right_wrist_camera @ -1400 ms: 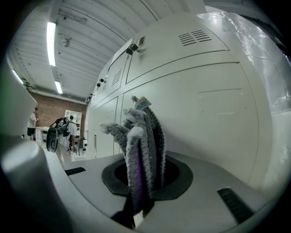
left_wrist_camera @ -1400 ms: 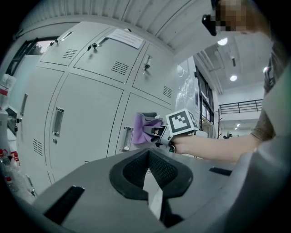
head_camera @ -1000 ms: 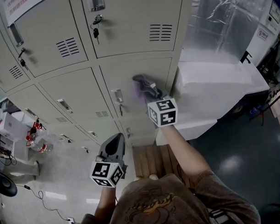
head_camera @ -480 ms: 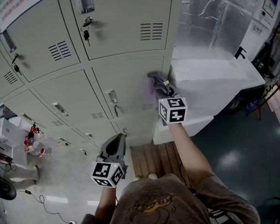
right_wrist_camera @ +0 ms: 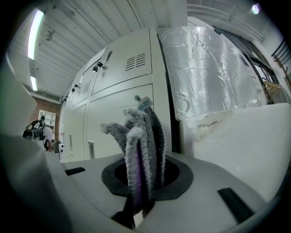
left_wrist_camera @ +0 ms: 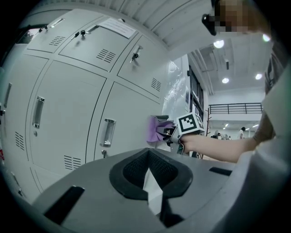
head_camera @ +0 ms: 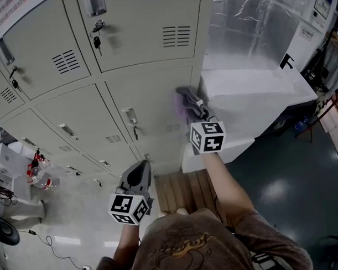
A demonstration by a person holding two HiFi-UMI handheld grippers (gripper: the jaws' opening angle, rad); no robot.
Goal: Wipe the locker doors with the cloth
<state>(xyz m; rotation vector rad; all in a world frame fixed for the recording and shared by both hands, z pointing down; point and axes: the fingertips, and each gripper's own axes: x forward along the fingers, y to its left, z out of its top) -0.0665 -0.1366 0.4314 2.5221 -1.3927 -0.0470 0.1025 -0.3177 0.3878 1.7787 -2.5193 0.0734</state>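
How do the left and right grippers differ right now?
The right gripper is shut on the cloth; the left gripper is shut on nothing. The right gripper is raised to the locker door, with the cloth against it; the left gripper hangs lower, off the lockers. Both point toward the lockers.

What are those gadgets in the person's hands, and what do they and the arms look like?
The left gripper and right gripper are both grey plastic tools. They taper to two jaws ringed by a black collar. Each carries a white cube printed with black square markers. The person wears a brown printed T-shirt with short sleeves.
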